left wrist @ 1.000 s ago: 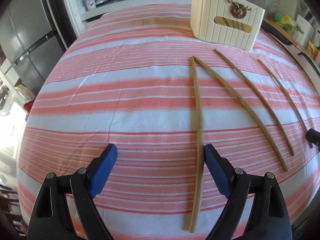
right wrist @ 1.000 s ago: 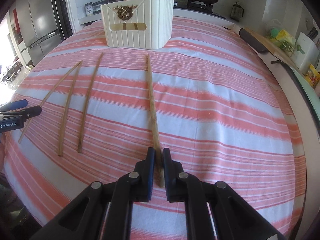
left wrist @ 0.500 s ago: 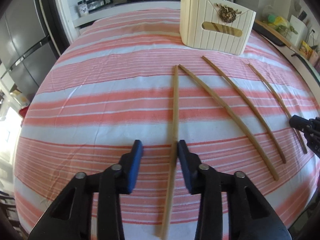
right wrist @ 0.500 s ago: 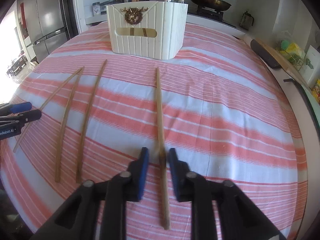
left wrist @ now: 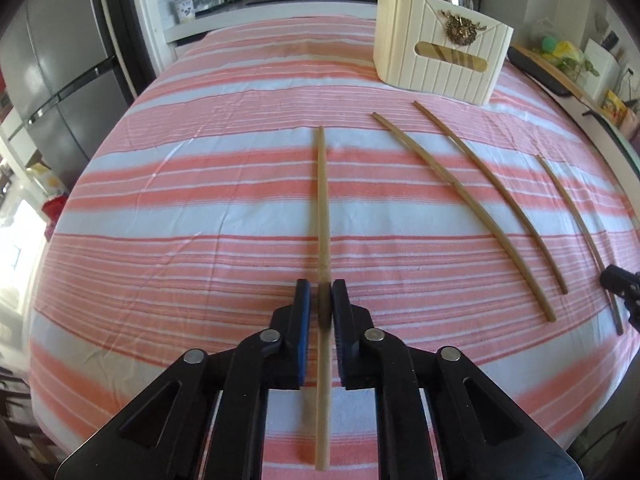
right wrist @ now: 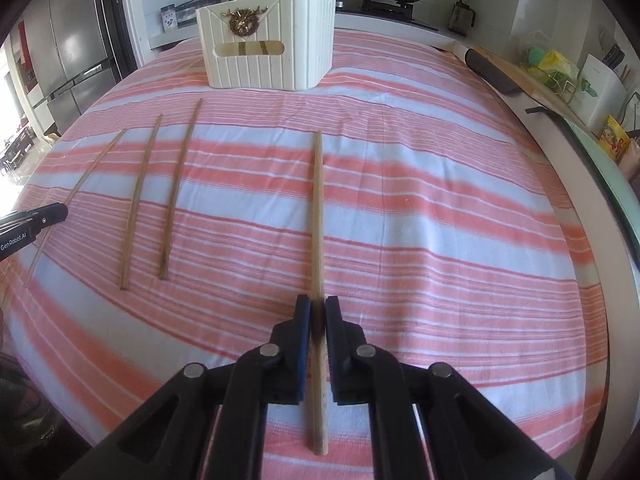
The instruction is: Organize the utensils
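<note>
Left wrist view: the left tool [left wrist: 324, 300] straddles a chopstick [left wrist: 322, 208] lying along the striped counter [left wrist: 200, 208], its jaws closing on the stick's near part, the blue pads at or almost at the wood. Two more chopsticks [left wrist: 464, 208] lie to the right, pointing toward the cream utensil holder [left wrist: 440, 64] at the counter's far right; a fourth lies toward the right edge with the other tool's tip over its near end. In the right wrist view that fourth chopstick [right wrist: 318, 216] sits between the jaws of the right tool [right wrist: 318, 312], which are easing apart with the stick between them; the pads look close to the wood, but I cannot tell whether they press it. The holder [right wrist: 268, 44] stands at the far edge with a spoon and other utensils already in it. The step in hand looks like picking up a stick with each tool to drop into the holder. To do it well, each tool should pinch squarely across the shaft, lift straight off the cloth so the far tip does not drag, keep the stick in line with the fingers, and lower it tip first into the holder's open top. A thin round stick may roll or pivot in the pads, so a firm grip matters.
</note>
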{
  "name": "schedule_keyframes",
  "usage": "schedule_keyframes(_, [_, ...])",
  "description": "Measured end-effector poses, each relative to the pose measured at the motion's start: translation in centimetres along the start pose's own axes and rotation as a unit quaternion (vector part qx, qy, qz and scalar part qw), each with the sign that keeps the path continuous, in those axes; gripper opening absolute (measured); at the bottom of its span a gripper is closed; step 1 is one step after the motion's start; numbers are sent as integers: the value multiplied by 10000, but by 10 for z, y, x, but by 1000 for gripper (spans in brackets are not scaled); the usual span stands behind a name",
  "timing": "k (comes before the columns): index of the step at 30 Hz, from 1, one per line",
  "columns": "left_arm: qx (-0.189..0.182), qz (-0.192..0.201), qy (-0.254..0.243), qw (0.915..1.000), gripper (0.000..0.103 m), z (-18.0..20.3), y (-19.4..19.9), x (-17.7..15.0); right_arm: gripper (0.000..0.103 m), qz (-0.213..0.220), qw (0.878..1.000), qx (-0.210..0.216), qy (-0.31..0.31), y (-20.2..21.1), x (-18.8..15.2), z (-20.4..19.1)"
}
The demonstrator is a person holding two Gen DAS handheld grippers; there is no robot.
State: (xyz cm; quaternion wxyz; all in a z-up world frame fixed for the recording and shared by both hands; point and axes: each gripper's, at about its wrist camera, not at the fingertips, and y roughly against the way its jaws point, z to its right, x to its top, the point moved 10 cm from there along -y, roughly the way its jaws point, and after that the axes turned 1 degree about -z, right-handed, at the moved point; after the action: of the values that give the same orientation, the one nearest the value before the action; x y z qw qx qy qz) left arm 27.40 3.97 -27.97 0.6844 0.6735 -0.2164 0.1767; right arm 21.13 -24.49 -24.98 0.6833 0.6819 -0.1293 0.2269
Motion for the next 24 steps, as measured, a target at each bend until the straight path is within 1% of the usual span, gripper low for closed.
schedule_keyframes(1, [28, -10, -11, 10000, 39, -1, 1, -1, 29, -10, 10000, 45, -25, 1, 1, 1])
schedule_keyframes(2, [52, -13, 10, 10000, 61, -3, 1, -1, 35, 14, 9999, 103, -53, 2, 2, 1])
schedule_keyframes(3, [45, 2, 53, 10000, 67, -5, 1, 0, 41, 46, 9999, 135, -62, 3, 4, 1])
schedule_keyframes(7, [-31, -122, 138, 9998, 68, -8, -5, 1, 41, 77, 9998, 158, 1, 6, 13, 1])
schedule_keyframes(14, [177, -149, -68, 9997, 68, -8, -9, 8, 41, 45, 9996, 176, 213, 3, 22, -5])
schedule_keyframes(18, [216, -152, -90, 9996, 68, -10, -11, 9, 41, -15, 9996, 187, 225, 1, 23, -4])
schedule_keyframes(22, [228, -152, -105, 9996, 69, -11, -12, 11, 46, -66, 9995, 195, 259, -2, 23, -4])
schedule_keyframes(24, [228, -142, -105, 9996, 69, -11, -13, 11, 46, -74, 9995, 176, 256, -3, 24, -5])
